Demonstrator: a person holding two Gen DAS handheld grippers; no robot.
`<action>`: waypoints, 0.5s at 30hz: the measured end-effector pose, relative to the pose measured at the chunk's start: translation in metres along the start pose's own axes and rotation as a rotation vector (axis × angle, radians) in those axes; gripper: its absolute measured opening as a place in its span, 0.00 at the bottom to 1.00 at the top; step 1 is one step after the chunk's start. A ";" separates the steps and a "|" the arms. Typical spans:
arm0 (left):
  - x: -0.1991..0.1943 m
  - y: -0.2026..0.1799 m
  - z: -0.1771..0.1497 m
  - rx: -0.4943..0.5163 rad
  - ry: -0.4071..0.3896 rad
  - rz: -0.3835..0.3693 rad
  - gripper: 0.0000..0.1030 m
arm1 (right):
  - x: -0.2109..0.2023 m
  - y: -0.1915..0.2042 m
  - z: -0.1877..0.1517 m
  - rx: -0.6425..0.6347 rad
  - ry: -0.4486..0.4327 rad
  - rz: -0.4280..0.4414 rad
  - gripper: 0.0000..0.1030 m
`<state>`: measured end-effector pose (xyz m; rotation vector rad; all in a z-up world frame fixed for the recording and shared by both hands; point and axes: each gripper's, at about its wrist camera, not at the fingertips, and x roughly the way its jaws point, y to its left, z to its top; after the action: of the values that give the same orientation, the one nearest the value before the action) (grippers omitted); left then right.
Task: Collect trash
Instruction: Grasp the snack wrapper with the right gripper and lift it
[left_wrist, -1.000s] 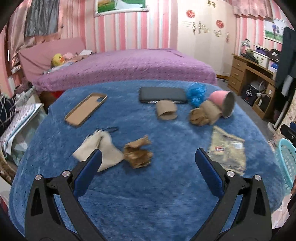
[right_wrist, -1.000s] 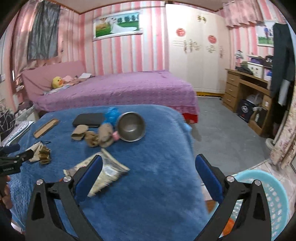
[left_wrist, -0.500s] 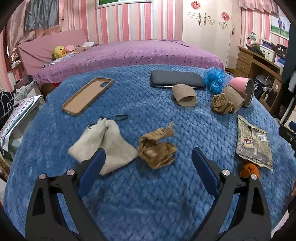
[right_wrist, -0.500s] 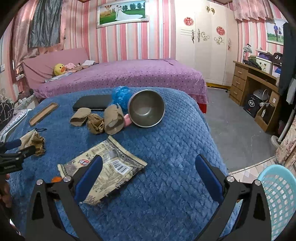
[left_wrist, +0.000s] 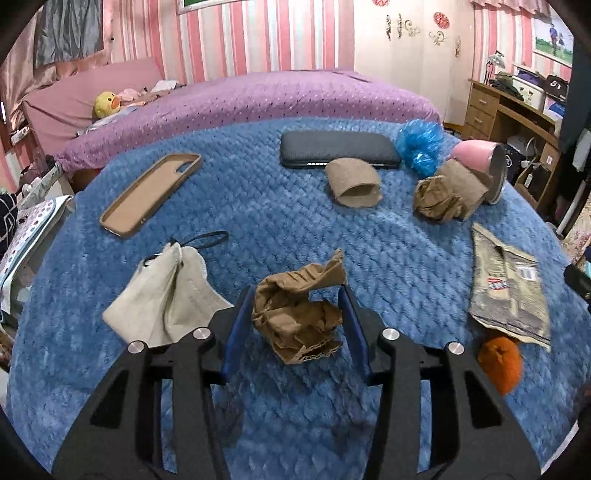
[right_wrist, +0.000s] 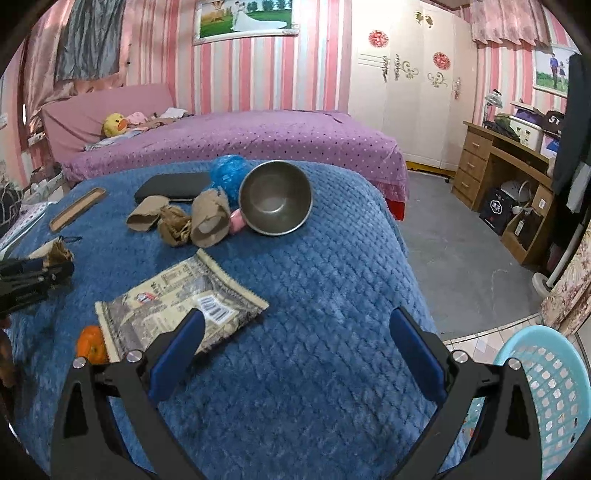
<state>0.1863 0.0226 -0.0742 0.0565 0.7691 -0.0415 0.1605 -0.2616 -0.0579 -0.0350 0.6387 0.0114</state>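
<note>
Near the front edge of the blue blanket (left_wrist: 258, 206), my left gripper (left_wrist: 297, 314) has just been closing around a crumpled brown paper wad (left_wrist: 295, 317), pads flanking it so it can be lifted as trash; whether they press yet I cannot tell. My right gripper (right_wrist: 295, 354) hangs wide open and empty beside a flattened snack wrapper (right_wrist: 173, 306), the pale blue basket (right_wrist: 546, 387) waiting past the right edge

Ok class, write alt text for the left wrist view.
The left claw has just been closing around a crumpled brown paper wad on a blue blanket. A beige pouch lies left, a snack wrapper right.
</note>
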 end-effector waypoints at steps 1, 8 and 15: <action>-0.004 0.000 -0.001 0.003 -0.005 0.000 0.44 | -0.001 0.002 -0.002 -0.009 0.003 0.004 0.95; -0.029 0.004 -0.013 0.028 -0.024 -0.008 0.44 | 0.001 0.017 -0.021 -0.099 0.072 0.032 0.95; -0.031 0.016 -0.015 -0.004 -0.009 0.003 0.44 | 0.014 0.027 -0.027 -0.134 0.126 0.035 0.95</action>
<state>0.1549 0.0405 -0.0632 0.0532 0.7606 -0.0372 0.1550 -0.2355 -0.0882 -0.1548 0.7638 0.0862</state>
